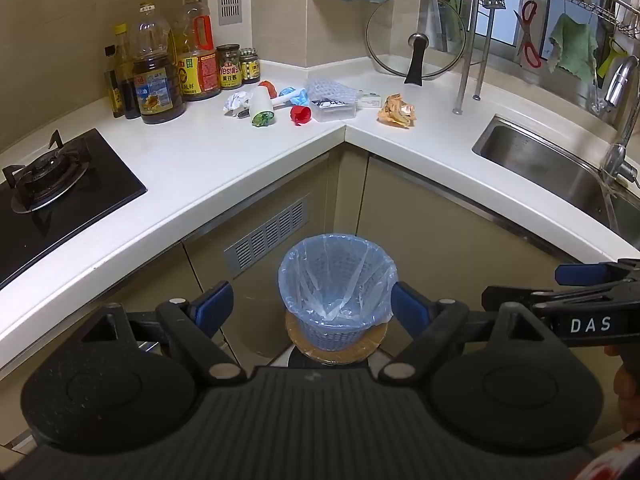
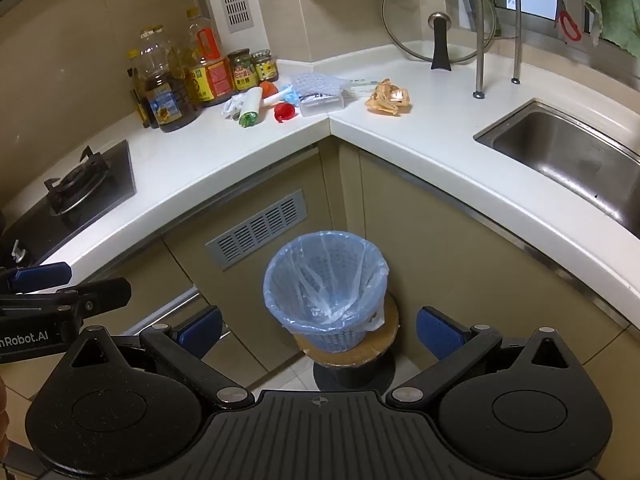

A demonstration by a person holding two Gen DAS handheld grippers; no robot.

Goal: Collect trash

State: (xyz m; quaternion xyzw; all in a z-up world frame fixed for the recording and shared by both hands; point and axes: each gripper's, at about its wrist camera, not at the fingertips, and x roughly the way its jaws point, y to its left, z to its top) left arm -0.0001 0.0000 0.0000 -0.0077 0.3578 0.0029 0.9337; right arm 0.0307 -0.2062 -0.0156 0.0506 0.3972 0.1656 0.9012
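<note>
Blue-lined basket bin (image 1: 338, 288), lower centre, sits on a stool below the counter corner, handy for drops. Trash at upper centre: orange wrapper (image 1: 396, 110), red cap (image 1: 300, 114), paper cup (image 1: 262, 106). Our left gripper (image 1: 312, 304) and right gripper (image 2: 318, 330): jaws wide, empty.

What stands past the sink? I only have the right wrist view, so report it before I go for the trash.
Observer: A chrome faucet stands at the far right edge of the sink, outside your frame.
Operator: Now tell me what hangs right of the green cloth.
Observer: A yellow-green item hangs beside the green cloth; I cannot tell what it is.
Operator: Check the left gripper.
Observer: In its own view, the left gripper has its fingers wide apart and empty; the lined bin sits beyond them.
</note>
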